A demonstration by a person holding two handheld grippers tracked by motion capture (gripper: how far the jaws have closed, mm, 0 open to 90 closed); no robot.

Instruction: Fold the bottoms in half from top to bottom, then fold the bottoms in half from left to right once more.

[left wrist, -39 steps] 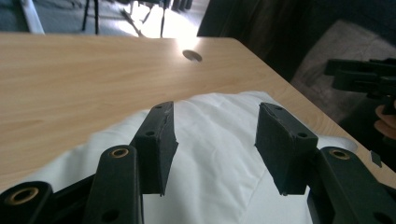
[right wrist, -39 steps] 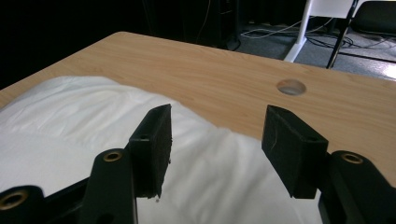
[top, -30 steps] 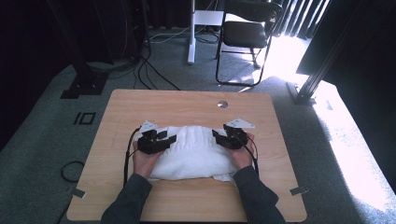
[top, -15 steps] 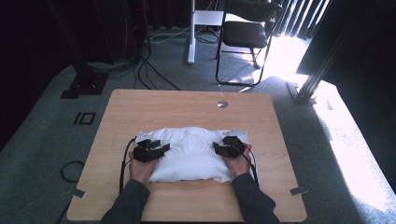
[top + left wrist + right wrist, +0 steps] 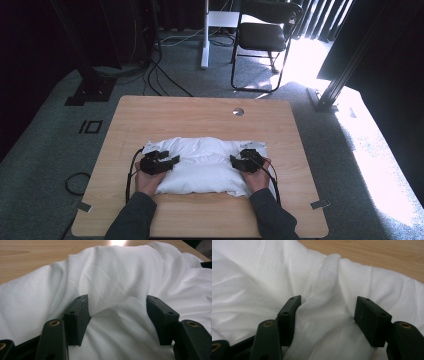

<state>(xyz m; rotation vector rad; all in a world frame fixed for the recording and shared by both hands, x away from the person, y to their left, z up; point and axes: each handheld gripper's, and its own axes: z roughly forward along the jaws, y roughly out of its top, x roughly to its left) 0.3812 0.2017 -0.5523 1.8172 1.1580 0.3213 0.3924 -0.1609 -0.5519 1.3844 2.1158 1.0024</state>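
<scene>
Bare table (image 5: 200, 112) beyond white cloth (image 5: 205, 167) free for passage; cloth bulges between each claw's spread jaws.

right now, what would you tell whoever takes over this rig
Left gripper: open, fingers pressed into the white cloth at its left end, a ridge of fabric between them.
Right gripper: open, the same at the right end.
The cloth lies bunched mid-table, nearer the person's edge.
Done: both grippers placed.
Left: probably shut both on the fabric, then lift or spread.
</scene>
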